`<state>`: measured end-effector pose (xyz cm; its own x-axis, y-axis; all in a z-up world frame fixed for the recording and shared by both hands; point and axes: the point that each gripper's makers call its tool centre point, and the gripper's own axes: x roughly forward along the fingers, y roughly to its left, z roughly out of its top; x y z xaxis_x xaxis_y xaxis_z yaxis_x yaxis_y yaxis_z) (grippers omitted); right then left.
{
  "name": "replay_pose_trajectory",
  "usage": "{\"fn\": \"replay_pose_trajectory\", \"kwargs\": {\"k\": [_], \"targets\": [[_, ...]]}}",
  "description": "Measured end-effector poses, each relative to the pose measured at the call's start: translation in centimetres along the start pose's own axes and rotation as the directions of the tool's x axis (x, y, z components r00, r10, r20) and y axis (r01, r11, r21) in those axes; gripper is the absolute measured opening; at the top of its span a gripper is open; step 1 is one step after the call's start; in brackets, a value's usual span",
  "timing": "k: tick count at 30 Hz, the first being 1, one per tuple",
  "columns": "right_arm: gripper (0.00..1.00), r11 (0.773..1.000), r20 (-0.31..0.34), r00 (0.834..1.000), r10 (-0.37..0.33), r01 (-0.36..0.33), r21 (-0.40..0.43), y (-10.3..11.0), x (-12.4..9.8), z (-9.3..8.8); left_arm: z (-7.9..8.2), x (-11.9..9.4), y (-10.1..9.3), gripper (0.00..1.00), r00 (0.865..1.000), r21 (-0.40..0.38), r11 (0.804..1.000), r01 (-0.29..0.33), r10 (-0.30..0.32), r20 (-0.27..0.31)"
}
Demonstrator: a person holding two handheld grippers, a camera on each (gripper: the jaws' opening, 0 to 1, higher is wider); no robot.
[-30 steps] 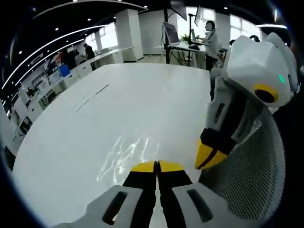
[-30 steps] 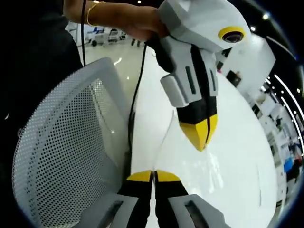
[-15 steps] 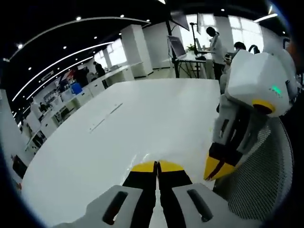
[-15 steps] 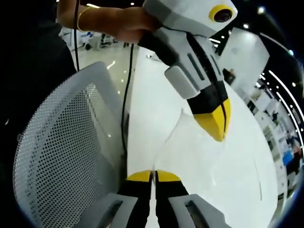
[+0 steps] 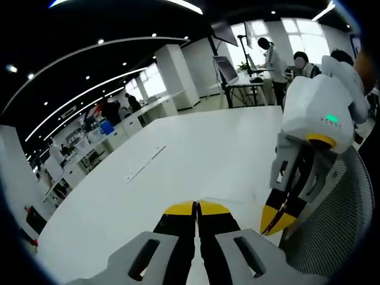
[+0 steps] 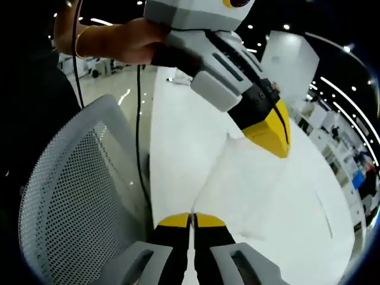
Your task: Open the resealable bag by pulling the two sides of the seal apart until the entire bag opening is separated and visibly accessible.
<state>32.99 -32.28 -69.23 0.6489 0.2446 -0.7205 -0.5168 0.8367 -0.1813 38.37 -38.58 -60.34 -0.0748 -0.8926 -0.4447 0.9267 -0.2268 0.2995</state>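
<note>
A clear resealable bag [image 6: 237, 184] hangs as a thin see-through sheet above the white table [image 6: 178, 142]. It stretches between the two grippers. My right gripper [image 6: 191, 218] is shut on its near edge, jaws pressed together. My left gripper [image 6: 278, 138] comes in from the upper right of the right gripper view, shut on the far edge. In the left gripper view my left gripper [image 5: 196, 208] is shut, and a faint edge of the bag [image 5: 234, 198] runs from its tips toward my right gripper [image 5: 276, 221] at the right.
A grey mesh chair back [image 6: 71, 202] stands close at the table's edge, also seen as the chair [image 5: 332, 231]. A hand with a bracelet [image 6: 119, 44] holds the left gripper, and a black cable [image 6: 138, 119] hangs from it. People stand at a far desk [image 5: 261, 74].
Both views have tilted up. The bag, earlier lying glinting on the table, now hangs taut between the grippers, which have drawn apart.
</note>
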Motion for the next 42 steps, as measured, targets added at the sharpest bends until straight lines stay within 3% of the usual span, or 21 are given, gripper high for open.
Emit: {"fn": "replay_pose_trajectory", "kwargs": {"k": [10, 18, 20, 28, 34, 42], "targets": [[0.0, 0.999, 0.028, 0.999, -0.021, 0.019, 0.038, -0.6, 0.0, 0.4, 1.4, -0.2, 0.2, 0.0, 1.0, 0.022, 1.0, -0.005, 0.004, 0.028], [0.0, 0.996, 0.025, 0.998, -0.059, 0.057, 0.067, -1.1, -0.2, 0.0, 0.9, 0.0, -0.2, 0.0, 1.0, 0.06, 0.998, 0.014, -0.015, 0.015], [0.0, 0.996, 0.02, 0.998, -0.057, 0.055, 0.072, -0.9, -0.3, -0.2, 0.0, 0.2, -1.1, 0.0, 0.998, 0.071, 0.995, 0.069, -0.067, -0.02], [0.0, 0.992, 0.011, 0.998, -0.058, 0.056, 0.113, -0.5, 0.1, -0.9, -3.2, 0.8, -2.4, 0.0, 0.992, 0.04, 0.994, 0.099, -0.095, -0.081], [0.04, 0.984, 0.023, 0.997, -0.073, 0.069, 0.167, -0.6, 0.0, -0.9, -4.5, 1.0, -3.4, 0.0, 0.987, 0.043, 0.992, 0.117, -0.112, -0.115], [0.07, 0.956, 0.059, 0.993, -0.106, 0.085, 0.282, -0.4, -1.3, -1.4, -6.9, 1.2, -4.4, 0.0, 0.976, 0.056, 0.989, 0.14, -0.129, -0.176]]}}
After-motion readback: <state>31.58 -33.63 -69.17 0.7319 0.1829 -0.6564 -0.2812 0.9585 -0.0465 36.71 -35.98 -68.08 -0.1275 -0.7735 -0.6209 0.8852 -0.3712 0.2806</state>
